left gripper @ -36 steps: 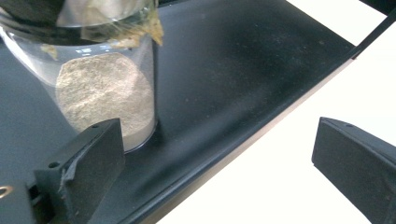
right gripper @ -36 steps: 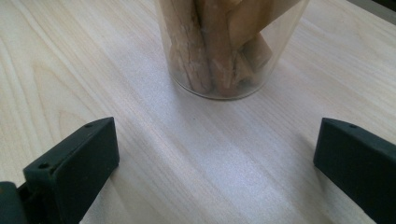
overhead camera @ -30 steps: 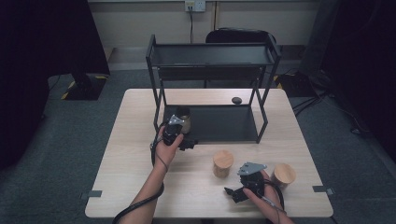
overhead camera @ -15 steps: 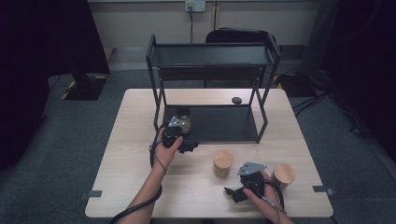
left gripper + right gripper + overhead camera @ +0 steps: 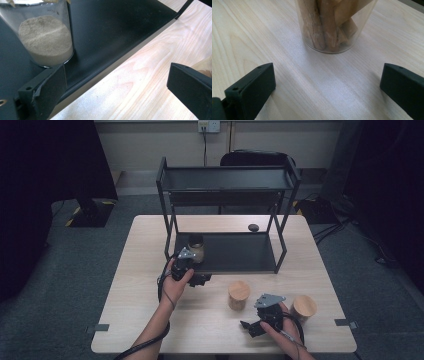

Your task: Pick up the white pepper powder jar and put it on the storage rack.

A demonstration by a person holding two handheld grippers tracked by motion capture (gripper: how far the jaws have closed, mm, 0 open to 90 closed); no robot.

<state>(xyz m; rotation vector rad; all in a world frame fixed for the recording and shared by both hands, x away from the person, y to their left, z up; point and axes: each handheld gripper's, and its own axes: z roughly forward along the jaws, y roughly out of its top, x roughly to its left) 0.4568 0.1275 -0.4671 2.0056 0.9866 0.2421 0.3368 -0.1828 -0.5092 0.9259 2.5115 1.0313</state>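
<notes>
A glass jar of pale powder (image 5: 195,248) stands at the front left of the black rack's lower shelf (image 5: 240,252). My left gripper (image 5: 199,279) is just in front of that shelf, open and empty. In the left gripper view the powder jar (image 5: 46,37) rises beyond the left pad (image 5: 47,92), clear of both jaws. My right gripper (image 5: 250,325) rests open near the table's front edge. A clear jar of brown sticks (image 5: 332,25) stands on the wood a little ahead of its spread jaws.
Two wooden-lidded jars sit on the table, one at the middle front (image 5: 238,295) and one at the right front (image 5: 304,307). A small dark object (image 5: 253,227) lies behind the rack. The rack's top shelf (image 5: 227,177) overhangs the lower one.
My left gripper has drawn back a little from the powder jar toward the near side. The jar stays on the shelf. The right gripper has not moved.
</notes>
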